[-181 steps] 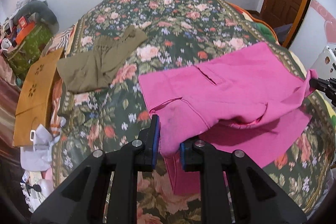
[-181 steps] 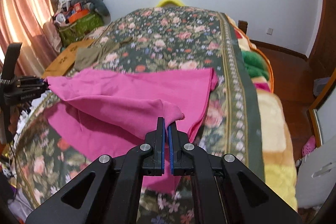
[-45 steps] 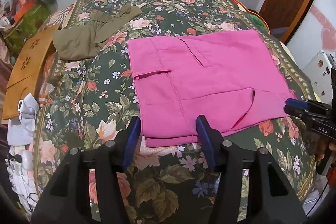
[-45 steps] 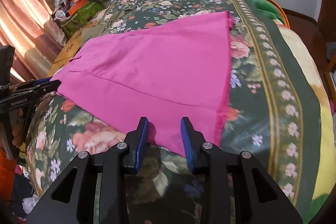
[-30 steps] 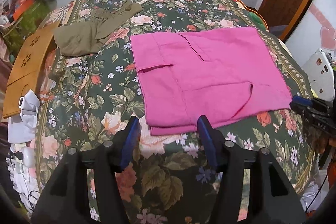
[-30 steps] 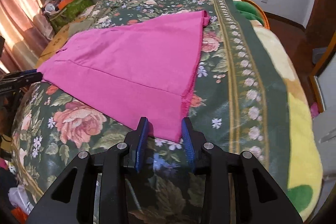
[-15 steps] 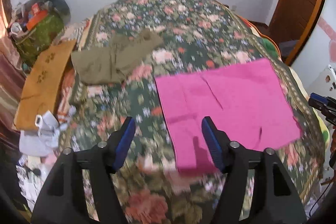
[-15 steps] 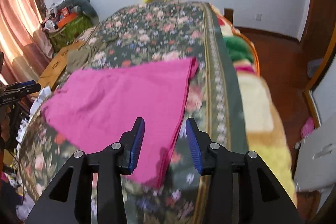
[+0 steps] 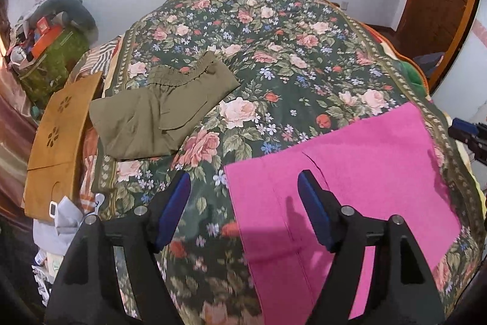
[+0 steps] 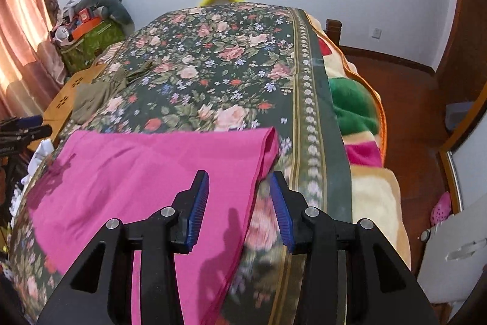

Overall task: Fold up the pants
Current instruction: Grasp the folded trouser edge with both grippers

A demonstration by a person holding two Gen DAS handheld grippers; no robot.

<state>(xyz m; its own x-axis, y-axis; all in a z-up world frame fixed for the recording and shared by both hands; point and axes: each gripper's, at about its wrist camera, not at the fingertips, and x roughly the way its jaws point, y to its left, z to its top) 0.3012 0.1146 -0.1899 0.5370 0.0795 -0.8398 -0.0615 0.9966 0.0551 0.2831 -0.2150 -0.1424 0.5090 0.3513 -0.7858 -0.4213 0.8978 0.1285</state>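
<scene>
Folded pink pants lie flat on the floral bedspread. Left gripper and right gripper hover above, fingers wide and empty.

pink pants released, folded, both tools raised

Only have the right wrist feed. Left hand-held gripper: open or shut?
Observer: Open. The left hand-held gripper has its jaws wide apart, with nothing between them.
Operator: Where is it relative to the cloth?
Observer: Above the pink pants, at the edge nearer the other garment: one finger over cloth, the other over the bedspread.
Operator: Is that other garment touching the pink?
Observer: No. The olive garment lies apart, with floral bedspread between them.
</scene>
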